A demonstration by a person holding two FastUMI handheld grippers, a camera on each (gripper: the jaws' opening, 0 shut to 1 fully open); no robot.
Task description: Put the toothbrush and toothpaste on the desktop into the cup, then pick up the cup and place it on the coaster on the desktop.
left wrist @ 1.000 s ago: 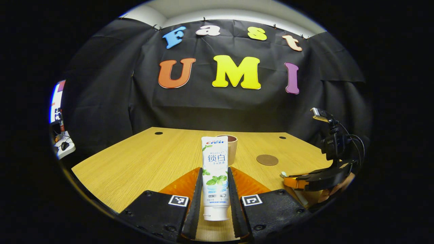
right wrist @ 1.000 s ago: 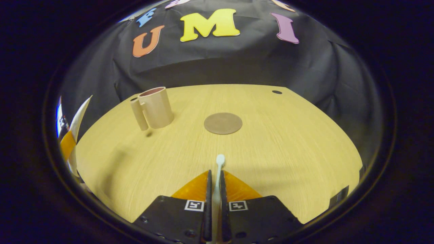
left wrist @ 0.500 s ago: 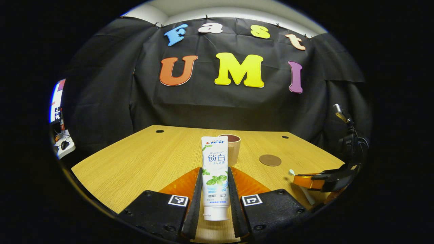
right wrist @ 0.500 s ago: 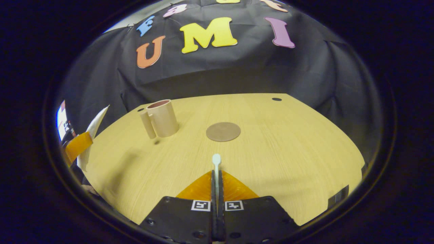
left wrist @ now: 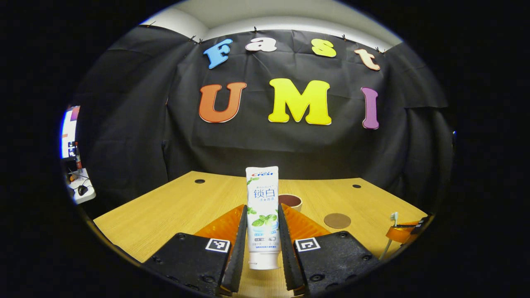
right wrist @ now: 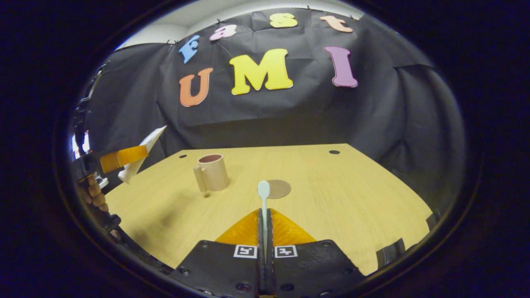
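**A:** What is held, and where does the cup stand from it?

**B:** The left gripper has its fingers closed against both sides of a toothpaste tube. The tube points straight out along the fingers, cap toward the camera and flat end away. The right gripper has its fingers pinched nearly together on a thin toothbrush, whose long axis also runs straight ahead, head outward. Both things are off the table.

**A:** And the cup?

**B:** The cup stands upright on the table with its mouth open and its handle on the near-left side. From the left gripper it lies directly ahead, just right of the tube. From the right gripper it lies ahead and to the left. The coaster lies flat beside it, bare, just behind the brush head. I judge the left gripper the better lined up with the cup.

**A:** Counts?

**B:** One tube, one brush, one cup, one coaster, two grippers.
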